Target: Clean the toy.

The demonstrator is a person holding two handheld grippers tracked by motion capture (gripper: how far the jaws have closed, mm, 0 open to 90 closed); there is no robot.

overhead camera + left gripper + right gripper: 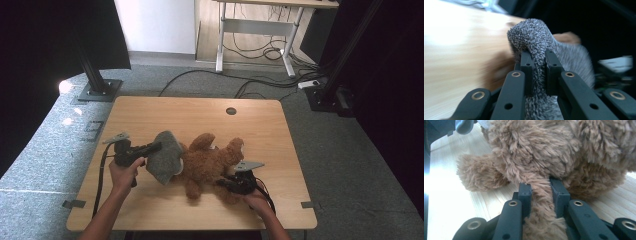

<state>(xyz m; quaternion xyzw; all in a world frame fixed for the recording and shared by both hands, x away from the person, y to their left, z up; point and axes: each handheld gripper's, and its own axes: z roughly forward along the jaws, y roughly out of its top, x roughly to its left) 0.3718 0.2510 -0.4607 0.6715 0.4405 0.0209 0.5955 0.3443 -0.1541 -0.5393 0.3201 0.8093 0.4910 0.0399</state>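
A brown teddy bear (207, 162) lies on the wooden table (150, 115) near its middle. A grey knitted garment (165, 156) covers the bear's left end. My left gripper (156, 146) reaches in from the left and is shut on a fold of the grey knit (537, 57). The right gripper (224, 184) sits low at the bear's near right side, shut on a tuft of brown fur (540, 192) on a limb. In the right gripper view the bear's body (544, 147) looms just ahead of the jaws.
A round cable hole (231, 111) lies near the table's far edge. Behind the table stand a black stand base (97, 90), floor cables (260, 80) and a white desk frame (255, 27). Bare wood stretches along the far half and front edge.
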